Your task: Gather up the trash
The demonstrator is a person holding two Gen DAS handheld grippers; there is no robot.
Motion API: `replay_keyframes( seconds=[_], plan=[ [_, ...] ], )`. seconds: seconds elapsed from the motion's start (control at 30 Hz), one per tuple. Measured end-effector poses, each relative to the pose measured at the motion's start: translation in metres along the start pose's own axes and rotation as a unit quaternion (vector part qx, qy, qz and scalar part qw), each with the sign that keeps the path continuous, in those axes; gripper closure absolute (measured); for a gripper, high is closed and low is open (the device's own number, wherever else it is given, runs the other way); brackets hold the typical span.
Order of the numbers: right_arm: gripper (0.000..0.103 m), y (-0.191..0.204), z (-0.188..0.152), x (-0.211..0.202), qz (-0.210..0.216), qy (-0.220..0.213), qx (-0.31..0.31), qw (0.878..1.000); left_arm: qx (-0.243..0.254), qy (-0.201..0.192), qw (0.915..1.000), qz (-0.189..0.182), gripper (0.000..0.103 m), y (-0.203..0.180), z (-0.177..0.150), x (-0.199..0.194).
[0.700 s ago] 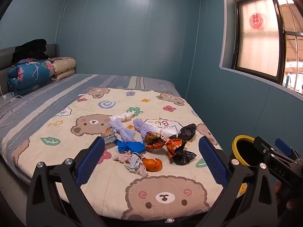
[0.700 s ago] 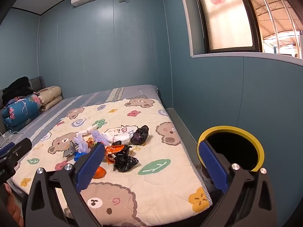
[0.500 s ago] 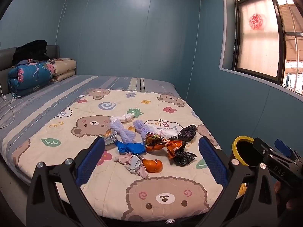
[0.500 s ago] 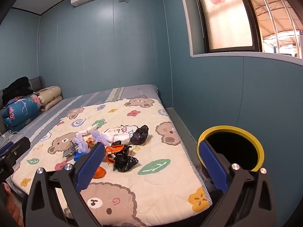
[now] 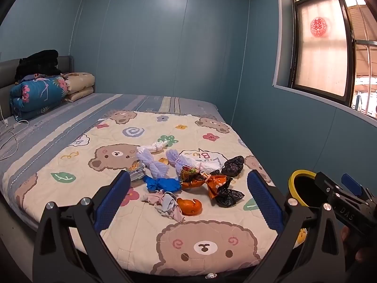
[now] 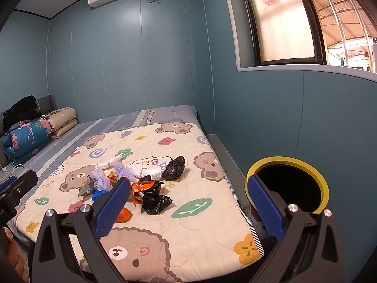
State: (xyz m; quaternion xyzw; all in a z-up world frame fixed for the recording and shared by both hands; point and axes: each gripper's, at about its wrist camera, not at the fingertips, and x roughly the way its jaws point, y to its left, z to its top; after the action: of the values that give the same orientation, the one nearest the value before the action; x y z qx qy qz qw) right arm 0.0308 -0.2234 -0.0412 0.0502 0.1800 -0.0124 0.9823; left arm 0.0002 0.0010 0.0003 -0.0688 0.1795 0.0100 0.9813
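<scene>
The bed (image 5: pixel 99 118) fills the room's centre; a striped grey-blue sheet covers it, and a quilted cream blanket (image 5: pixel 212 243) printed with bears, flowers and leaves lies over its near part. Folded bedding (image 5: pixel 40 94) is stacked at the headboard end.

A round bin (image 6: pixel 286 184) with a yellow rim and a black interior stands on the floor beside the bed's right edge, just ahead of the right gripper (image 6: pixel 188 207). In the left wrist view the same bin (image 5: pixel 299 188) appears partly hidden behind the right gripper's black body.

The trash lies in a loose cluster on the blanket, ahead of the left gripper (image 5: pixel 188 200) and between its fingers in that view, apart from both grippers. Items, in descending size:
- white crumpled cloth or paper (image 5: pixel 207 164), soft and bunched;
- two lilac foam nets (image 5: pixel 153 165), ribbed;
- orange foil wrapper (image 5: pixel 212 181), creased and shiny;
- blue crumpled item (image 5: pixel 162 184);
- two black plastic bags (image 5: pixel 229 197), wrinkled and glossy;
- pale face masks (image 5: pixel 165 202), tangled;
- orange peel (image 5: pixel 189 206), curved.

Both grippers are spread wide and hold nothing. Their fingers carry blue ridged pads (image 5: pixel 110 200) on black frames.
</scene>
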Motion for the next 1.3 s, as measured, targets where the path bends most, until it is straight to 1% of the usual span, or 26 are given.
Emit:
replay_keyframes(
  seconds=[1.3],
  plan=[
    [0.007,-0.0014,-0.0012,0.0009,0.000,0.004,0.001,1.000,-0.003,0.002,1.0000,-0.001,0.007,0.0000,-0.0025,-0.0016]
  ],
)
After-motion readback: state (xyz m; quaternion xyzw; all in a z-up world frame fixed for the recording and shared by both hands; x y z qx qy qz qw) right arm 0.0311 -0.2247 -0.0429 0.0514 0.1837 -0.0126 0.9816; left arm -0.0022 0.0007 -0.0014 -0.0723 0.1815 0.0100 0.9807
